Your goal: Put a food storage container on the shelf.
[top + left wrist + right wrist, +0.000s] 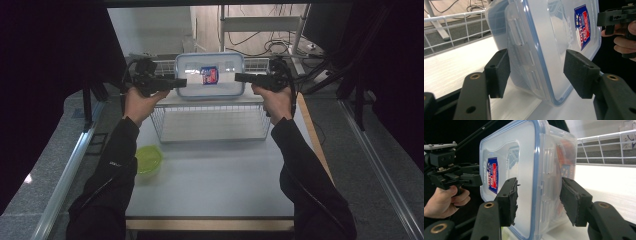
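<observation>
- The box [209, 76], a clear plastic one with a blue-edged lid and a red and blue label [209, 75], sits on a white shelf [170, 98] at the far middle of the table.
- In the high view the lid with its label faces up toward the camera; in both gripper views the box looks tilted, though how far I cannot tell.
- The left gripper [183, 82] is at the box's left edge, held level and pointing right.
- In the left gripper view its jaws straddle the lid's rim and a side latch, one pad on each side of the box, and gaps show between pads and plastic, so it is partly open and grips nothing [536, 72].
- The right gripper [238, 77] is at the box's right edge, pointing left, opposite the other.
- In the right gripper view its pads [511, 200] stand either side of the box's edge, the left pad just beside the lid, the right one apart from the wall; whether the left pad touches I cannot tell.
- Each gripper is held by a hand with a dark sleeve [112, 170] coming from the near edge.
- A white wire basket [210, 125] stands below the shelf, nearer the person.
- A green bowl [148, 159] lies on the table [215, 180] at near left, well apart from the box.
- Cables lie on the floor beyond the far edge.
</observation>
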The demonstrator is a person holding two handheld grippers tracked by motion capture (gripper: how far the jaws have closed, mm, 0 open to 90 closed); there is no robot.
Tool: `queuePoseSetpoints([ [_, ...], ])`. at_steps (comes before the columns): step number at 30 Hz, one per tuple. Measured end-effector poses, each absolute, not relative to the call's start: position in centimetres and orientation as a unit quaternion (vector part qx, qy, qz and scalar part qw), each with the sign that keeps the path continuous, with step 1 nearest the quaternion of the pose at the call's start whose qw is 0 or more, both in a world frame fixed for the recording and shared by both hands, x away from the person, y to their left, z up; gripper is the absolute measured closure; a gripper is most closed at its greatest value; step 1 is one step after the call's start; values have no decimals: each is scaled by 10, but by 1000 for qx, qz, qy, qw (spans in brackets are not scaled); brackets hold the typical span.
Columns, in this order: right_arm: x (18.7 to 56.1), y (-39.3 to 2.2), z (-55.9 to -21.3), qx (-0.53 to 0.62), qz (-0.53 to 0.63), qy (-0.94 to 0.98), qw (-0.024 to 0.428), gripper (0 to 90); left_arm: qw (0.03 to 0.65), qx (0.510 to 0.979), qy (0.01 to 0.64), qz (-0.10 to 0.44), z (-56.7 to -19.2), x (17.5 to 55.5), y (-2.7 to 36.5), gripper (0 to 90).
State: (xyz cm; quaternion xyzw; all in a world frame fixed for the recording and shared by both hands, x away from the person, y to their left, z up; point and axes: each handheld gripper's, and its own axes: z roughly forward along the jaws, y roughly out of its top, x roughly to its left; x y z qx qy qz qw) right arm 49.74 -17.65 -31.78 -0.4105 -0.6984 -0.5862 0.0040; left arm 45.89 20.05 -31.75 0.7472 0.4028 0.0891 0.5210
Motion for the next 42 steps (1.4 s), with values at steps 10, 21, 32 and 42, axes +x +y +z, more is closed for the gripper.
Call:
queuePoseSetpoints([
  [10,497,-173,-317,-415,-574,-705,-31,479,519,741,420,71,-323,467,198,239],
  [21,497,-172,-322,-411,-569,-712,-26,496,520,727,447,32,-328,479,206,47],
  [32,491,-176,-326,-401,-560,-723,-48,504,507,740,417,146,-314,433,208,225],
  [42,477,-173,-329,-377,-546,-744,-73,688,506,758,378,160,-336,394,191,781],
])
